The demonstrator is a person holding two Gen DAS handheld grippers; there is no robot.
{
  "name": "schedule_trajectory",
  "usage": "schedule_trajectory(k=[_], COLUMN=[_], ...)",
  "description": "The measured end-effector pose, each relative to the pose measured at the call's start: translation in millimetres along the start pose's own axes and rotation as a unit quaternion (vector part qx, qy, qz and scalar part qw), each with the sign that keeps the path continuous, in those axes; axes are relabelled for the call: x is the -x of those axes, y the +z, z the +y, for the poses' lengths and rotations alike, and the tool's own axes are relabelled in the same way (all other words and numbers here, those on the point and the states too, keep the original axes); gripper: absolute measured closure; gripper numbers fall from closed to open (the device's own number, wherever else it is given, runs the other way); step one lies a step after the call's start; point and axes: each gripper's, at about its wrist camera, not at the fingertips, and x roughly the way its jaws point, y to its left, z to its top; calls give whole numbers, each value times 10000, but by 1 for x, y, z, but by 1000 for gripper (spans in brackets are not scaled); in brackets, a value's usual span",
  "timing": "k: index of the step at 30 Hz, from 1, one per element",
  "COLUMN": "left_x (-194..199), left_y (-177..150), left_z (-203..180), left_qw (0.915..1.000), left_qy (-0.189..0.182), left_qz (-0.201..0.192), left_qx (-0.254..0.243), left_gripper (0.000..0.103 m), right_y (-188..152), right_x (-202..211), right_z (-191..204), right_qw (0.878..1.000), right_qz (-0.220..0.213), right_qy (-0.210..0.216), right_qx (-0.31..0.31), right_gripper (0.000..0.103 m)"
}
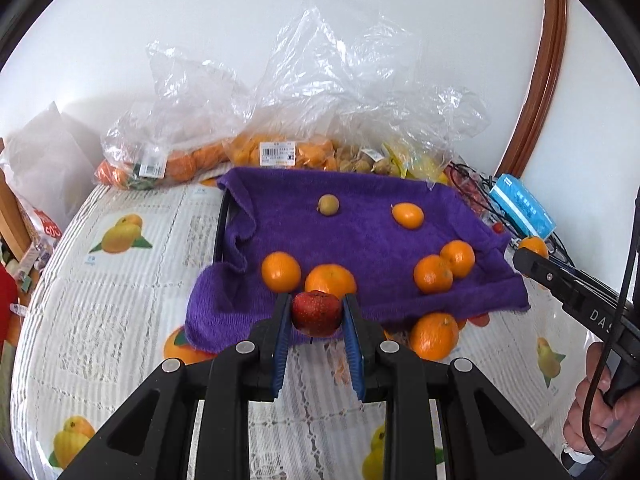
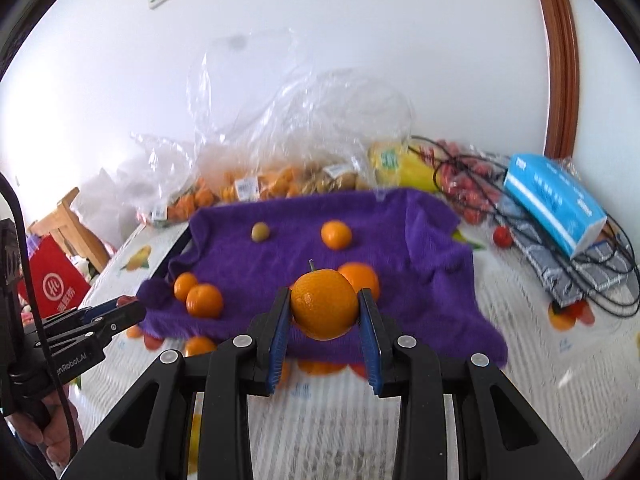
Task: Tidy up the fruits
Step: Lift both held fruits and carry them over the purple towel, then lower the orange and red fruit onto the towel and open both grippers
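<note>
My left gripper [image 1: 316,305] is shut on a small red fruit [image 1: 316,316], held above the near edge of a purple towel [image 1: 360,232]. My right gripper [image 2: 325,300] is shut on an orange [image 2: 324,312] with a short stem, also over the towel [image 2: 420,280]. On the towel lie several oranges [image 1: 281,271], a small orange kumquat-like fruit [image 1: 408,215] and a small yellow-green fruit [image 1: 329,204]. One orange [image 1: 434,336] sits on the tablecloth just off the towel. Each view catches the other gripper at its side: the right gripper [image 1: 522,255], the left gripper [image 2: 130,308].
Clear plastic bags of fruit [image 1: 280,152] are piled along the wall behind the towel. A blue box [image 2: 556,200], black cables [image 2: 600,280] and small red fruits [image 2: 502,236] lie at the right. A red bag [image 2: 52,280] stands off the table's left. A hand [image 1: 592,420] grips the right handle.
</note>
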Motion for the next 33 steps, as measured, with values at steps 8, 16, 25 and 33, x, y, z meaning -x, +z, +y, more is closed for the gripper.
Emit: schedule_trajectory(k=[8,16,25,33], left_x=[-12,-33,-58,-62], left_y=[31,51,39,36], left_z=[-10,-14,6,5], left_qw=[9997,9992,9994,9996], left_qy=[141,219,316,260], left_qz=[-156,-219,-60,-16], left_qx=[-141,-249,86,106], left_gripper=[79,79,79,79], right_y=[31,50,29,22], right_x=[-12,-24,-58,-70], right_z=[3,3,-15,-28], right_qw=[9998,9990,9994,9992], right_qz=[-183,-330,16,121], right_qy=[30,-78,-268,-352], right_qx=[77,294,232,113], right_gripper=[70,70,70,70])
